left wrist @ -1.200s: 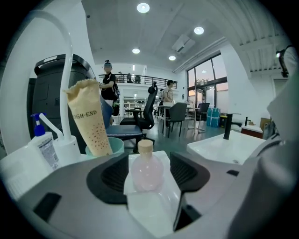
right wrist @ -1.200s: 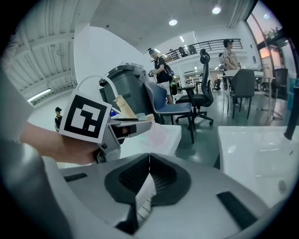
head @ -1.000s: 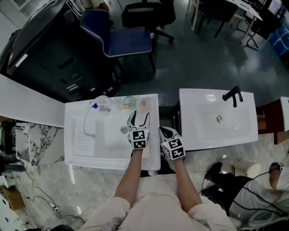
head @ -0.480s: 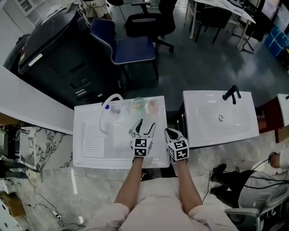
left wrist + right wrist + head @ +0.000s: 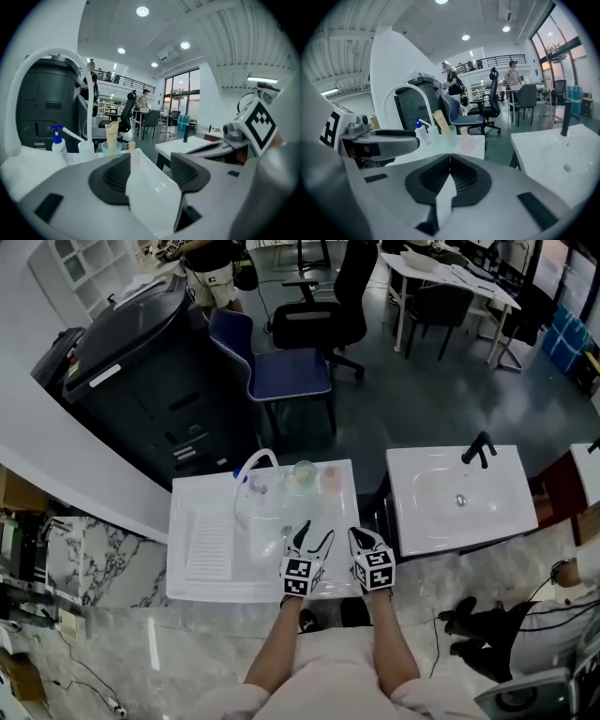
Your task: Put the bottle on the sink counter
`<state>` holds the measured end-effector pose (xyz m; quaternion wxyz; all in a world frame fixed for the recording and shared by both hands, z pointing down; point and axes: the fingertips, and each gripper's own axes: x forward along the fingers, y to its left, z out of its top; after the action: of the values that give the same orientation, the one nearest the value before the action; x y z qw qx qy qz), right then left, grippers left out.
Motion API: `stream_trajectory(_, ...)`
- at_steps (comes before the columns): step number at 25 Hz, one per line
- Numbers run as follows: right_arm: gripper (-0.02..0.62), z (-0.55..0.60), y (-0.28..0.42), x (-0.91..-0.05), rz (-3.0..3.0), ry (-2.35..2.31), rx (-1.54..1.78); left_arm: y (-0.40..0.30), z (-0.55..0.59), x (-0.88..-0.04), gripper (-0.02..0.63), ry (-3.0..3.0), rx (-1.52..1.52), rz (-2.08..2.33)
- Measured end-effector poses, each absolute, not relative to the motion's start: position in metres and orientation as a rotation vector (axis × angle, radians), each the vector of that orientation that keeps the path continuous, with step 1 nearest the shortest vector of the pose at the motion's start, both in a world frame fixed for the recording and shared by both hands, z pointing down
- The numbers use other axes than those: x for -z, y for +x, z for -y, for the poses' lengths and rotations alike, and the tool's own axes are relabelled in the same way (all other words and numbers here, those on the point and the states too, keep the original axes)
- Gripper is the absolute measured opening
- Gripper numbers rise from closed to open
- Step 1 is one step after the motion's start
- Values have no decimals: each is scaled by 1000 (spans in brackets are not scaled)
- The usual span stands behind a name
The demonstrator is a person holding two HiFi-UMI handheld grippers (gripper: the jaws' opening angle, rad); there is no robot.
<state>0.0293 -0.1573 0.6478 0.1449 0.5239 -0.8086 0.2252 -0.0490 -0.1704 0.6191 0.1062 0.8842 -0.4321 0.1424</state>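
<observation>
A small pale pink bottle (image 5: 330,479) stands upright at the back right of the white sink counter (image 5: 202,582), beside a cup holding a tube (image 5: 303,473) and a spray bottle (image 5: 257,486). My left gripper (image 5: 315,534) hangs open over the counter's front right part, well short of the bottle, with nothing between its fingers. In the left gripper view the bottle (image 5: 132,149) shows far ahead past the open gripper (image 5: 151,171). My right gripper (image 5: 357,533) is shut and empty at the counter's right edge. The right gripper view shows the bottle (image 5: 467,139) beyond the shut gripper (image 5: 450,161).
A curved white faucet (image 5: 250,470) arches over the basin (image 5: 262,535). A second white sink (image 5: 459,493) with a black tap (image 5: 480,447) stands to the right across a narrow gap. A dark bin (image 5: 141,362) and office chairs (image 5: 286,367) stand behind.
Both grippers have drawn back from the bottles toward the counter's front edge. The head view has pulled back and shows more of the room. The jaws' states look unchanged.
</observation>
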Motion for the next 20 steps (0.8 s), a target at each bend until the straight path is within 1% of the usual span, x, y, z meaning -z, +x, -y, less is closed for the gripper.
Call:
stream_trajectory(9, 6, 133, 21, -648, 2321, 1578, -649, -64, 144, -618, 263, 2628, -406, 1229)
stream_trajectory(12, 6, 123, 18, -656, 2307, 1584, -672, -66, 135, -620, 229, 2654, -410, 1206)
stream_trajectory(14, 6, 117, 17, -661, 2299, 1582, -680, -68, 129, -625, 189, 2662, -415, 1186)
stream_trajectory(20, 6, 114, 5, -660, 2317, 1547, -644, -76, 124, -626, 109, 2671, -412, 1171)
